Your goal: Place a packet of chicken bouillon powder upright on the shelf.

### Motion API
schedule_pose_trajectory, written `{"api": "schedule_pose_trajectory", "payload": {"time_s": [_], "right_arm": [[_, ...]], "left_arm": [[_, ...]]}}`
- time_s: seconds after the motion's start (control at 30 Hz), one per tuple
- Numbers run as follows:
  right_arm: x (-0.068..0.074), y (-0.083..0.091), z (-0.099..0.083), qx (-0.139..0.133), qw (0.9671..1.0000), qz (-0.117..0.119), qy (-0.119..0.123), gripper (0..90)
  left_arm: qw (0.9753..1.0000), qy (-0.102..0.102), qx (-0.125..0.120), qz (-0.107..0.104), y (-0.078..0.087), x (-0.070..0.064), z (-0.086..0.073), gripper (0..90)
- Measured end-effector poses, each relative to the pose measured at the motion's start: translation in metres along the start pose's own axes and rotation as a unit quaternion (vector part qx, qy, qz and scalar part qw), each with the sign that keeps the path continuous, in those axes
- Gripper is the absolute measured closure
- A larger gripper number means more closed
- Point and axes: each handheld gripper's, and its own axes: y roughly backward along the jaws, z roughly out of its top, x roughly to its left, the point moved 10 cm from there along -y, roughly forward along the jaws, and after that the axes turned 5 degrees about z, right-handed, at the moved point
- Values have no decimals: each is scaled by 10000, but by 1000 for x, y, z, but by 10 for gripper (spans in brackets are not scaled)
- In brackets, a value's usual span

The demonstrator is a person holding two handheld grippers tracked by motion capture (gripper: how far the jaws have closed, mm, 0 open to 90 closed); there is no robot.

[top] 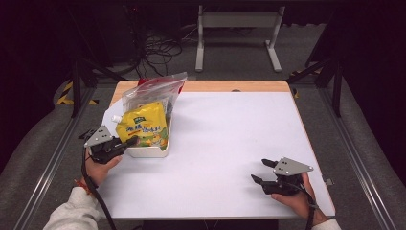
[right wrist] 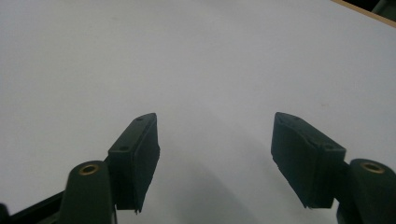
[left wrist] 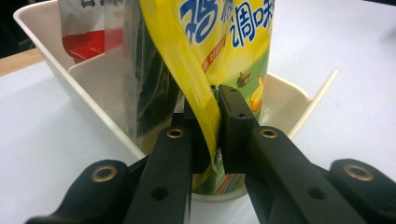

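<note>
Pouch [top: 142, 128] stands in the tray [top: 148, 152] at nine o'clock on the tabletop [top: 230, 143]; left gripper [left wrist: 214, 126] is clamped on its edge; lifting out seems left; right gripper [right wrist: 215, 158] idles at four o'clock, jaws apart.

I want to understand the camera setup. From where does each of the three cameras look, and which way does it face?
High view: sits above the person's side, faces forward and down on the white table; both forearms, the left gripper and the right gripper show.
Left gripper view: rides on the left gripper, looks along its jaws, shut on the yellow pouch in the white tray.
Right gripper view: rides on the right gripper, looks along its open jaws at bare table.
Shared: high and left gripper views both show the pouch, tray and clear bag.
</note>
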Motion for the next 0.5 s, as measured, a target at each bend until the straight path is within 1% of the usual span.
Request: {"api": "schedule_pose_trajectory", "payload": {"time_s": [0.1, 0.2, 0.3, 0.33, 0.37, 0.5], "right_arm": [[0, 1, 0, -12, 10000, -16, -8, 315], [-1, 2, 2, -59, 10000, -49, -18, 316], [-2, 3, 2, -66, 9999, -69, -36, 315], [-2, 3, 2, -66, 9999, -69, -36, 315], [-3, 3, 2, -62, 9999, -88, -40, 314], [-4, 4, 2, -67, 9999, -118, -66, 312]], "left_arm": [[10000, 26, 1, 14, 1, -1, 0, 814], [10000, -12, 18, 92, 1, 0, 1, 795], [9999, 24, 1, 106, 2, -1, 2, 766], [9999, -7, -8, 135, 3, 0, 2, 766], [9999, 35, -29, 142, 3, 0, 3, 762], [9998, 31, -63, 185, 4, -1, 5, 743]]}}
